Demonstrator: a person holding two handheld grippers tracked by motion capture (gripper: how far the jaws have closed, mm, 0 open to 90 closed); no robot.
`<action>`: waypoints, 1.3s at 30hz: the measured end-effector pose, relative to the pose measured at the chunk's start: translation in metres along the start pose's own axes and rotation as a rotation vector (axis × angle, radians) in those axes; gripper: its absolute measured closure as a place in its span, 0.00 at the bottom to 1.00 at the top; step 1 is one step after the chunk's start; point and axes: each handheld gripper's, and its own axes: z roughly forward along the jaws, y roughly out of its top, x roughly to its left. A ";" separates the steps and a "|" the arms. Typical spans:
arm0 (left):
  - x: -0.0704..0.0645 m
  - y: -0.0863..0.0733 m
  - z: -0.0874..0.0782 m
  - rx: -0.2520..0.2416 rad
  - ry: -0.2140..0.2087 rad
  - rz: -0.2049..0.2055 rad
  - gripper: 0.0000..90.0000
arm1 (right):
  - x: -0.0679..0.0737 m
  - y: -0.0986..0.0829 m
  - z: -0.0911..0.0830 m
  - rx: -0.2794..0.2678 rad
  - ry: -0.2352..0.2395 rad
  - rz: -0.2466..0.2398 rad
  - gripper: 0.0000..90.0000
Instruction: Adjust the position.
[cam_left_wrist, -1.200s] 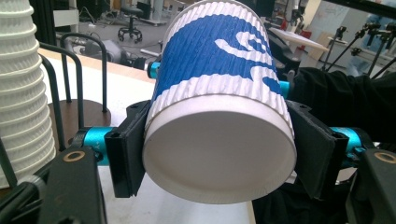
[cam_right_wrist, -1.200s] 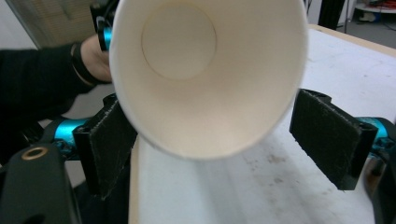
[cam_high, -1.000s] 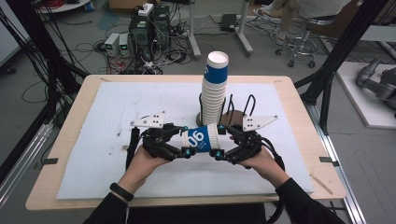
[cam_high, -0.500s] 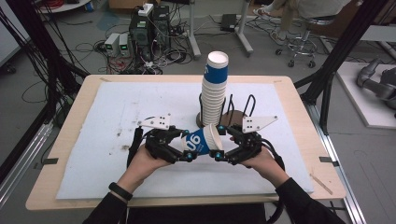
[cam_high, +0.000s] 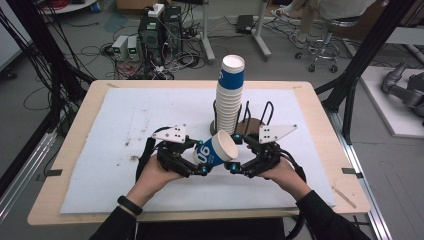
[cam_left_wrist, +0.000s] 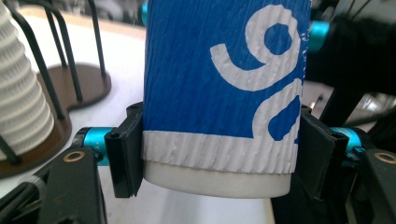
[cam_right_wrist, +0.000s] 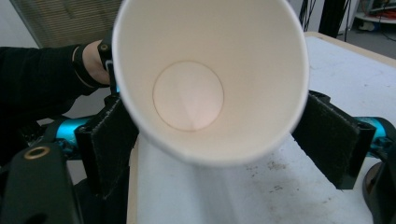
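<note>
The left gripper (cam_high: 200, 162) clamps the blue cup (cam_high: 216, 150) near its base, at 6 o'clock from the cup stack (cam_high: 230, 97). The right gripper (cam_high: 239, 159) stands open around the rim; close it gently to avoid crushing.

I see the blue-and-white paper cup (cam_high: 215, 151) tipped on its side above the table, empty, mouth facing right.

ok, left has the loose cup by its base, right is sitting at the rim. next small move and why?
Probably close the right gripper onto the rim of the paper cup. The left gripper is clamped on the cup's base end, and in the right gripper view the open mouth sits between the fingers, which look spread beside it. With both ends gripped, the cup could be turned upright toward the cup stack.
</note>
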 end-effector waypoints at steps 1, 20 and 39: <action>0.000 0.000 -0.002 -0.020 -0.002 -0.007 0.32 | -0.001 0.000 -0.001 -0.001 -0.002 0.000 0.18; -0.002 -0.005 0.015 -0.049 -0.044 -0.019 0.32 | 0.001 0.002 0.002 -0.137 0.080 0.116 0.22; -0.010 -0.003 0.030 0.154 0.052 0.017 0.22 | 0.006 0.009 0.004 0.052 0.025 -0.017 0.25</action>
